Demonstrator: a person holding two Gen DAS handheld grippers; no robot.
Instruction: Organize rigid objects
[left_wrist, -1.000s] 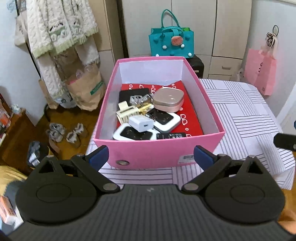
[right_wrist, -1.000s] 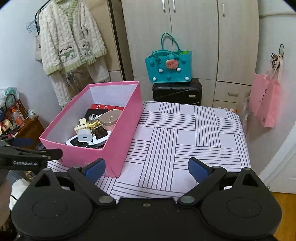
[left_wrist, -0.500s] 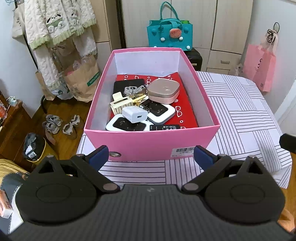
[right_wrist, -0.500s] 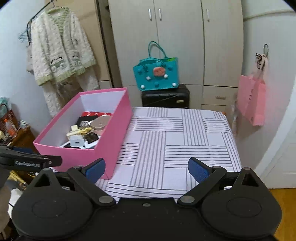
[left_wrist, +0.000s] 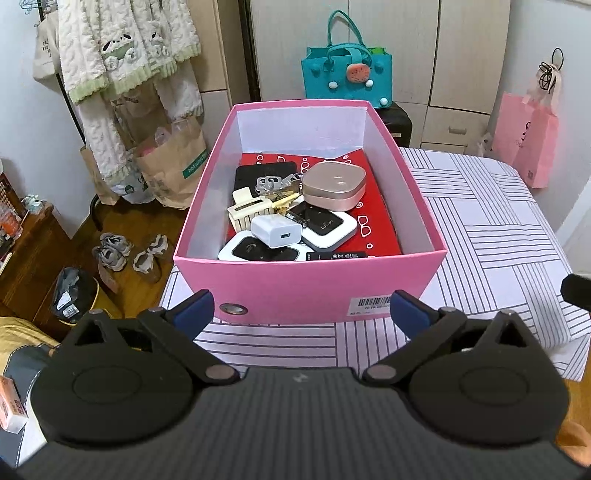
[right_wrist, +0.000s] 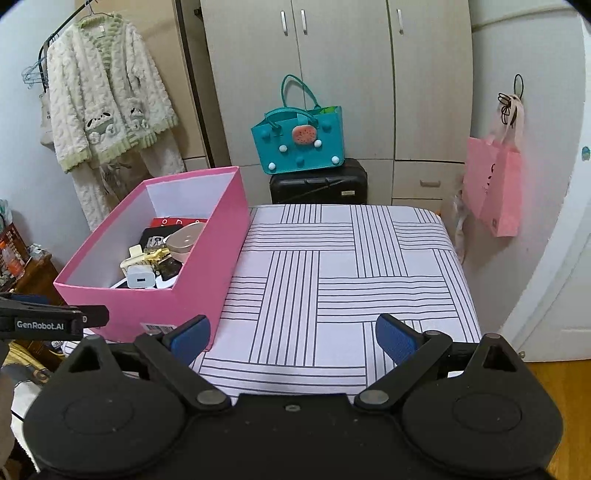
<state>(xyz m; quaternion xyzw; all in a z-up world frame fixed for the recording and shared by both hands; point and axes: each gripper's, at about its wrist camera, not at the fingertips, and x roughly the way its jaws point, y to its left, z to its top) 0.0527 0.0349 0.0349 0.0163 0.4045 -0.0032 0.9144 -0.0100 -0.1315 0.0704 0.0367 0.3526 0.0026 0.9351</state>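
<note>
Inside, the pink box holds a white charger among gadgets.

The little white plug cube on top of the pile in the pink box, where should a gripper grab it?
Probably from straight above, closing on two opposite flat sides of the white plastic charger cube. It lies tilted on top of the black-and-white flat device, so its sides are exposed, while the pink cardboard box walls block a sideways approach.

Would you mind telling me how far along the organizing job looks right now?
Nothing looks done: the charger, hair clip and pink case lie jumbled in the pink box. Nothing in hand: left gripper and right gripper are open. All sorting remains.
</note>
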